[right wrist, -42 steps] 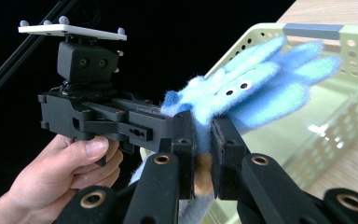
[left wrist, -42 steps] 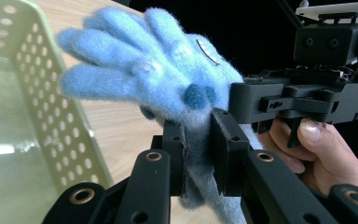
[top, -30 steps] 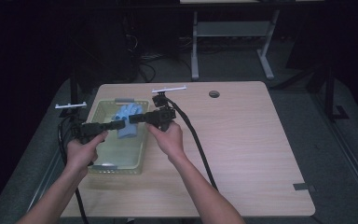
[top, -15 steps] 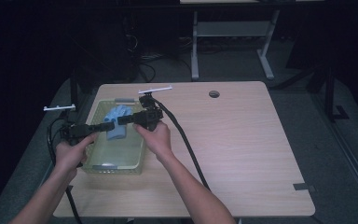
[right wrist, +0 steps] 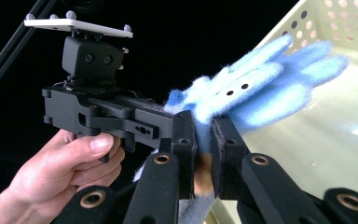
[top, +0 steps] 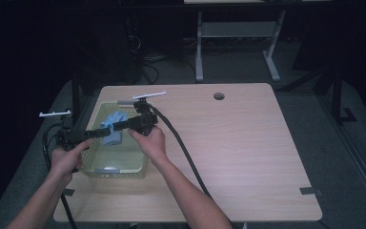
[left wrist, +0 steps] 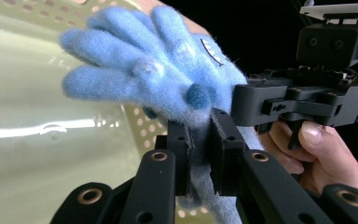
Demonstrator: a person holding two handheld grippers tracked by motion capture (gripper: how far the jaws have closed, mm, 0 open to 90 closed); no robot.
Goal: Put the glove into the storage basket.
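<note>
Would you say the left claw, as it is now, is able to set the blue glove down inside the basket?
Probably yes. The left claw is shut on the blue glove, held over the pale green basket, whose top is open. The right claw also grips the glove, so it would have to move along or let go.

High view looks down from afar; both gripper views closely share the glove [left wrist: 158, 79].
</note>
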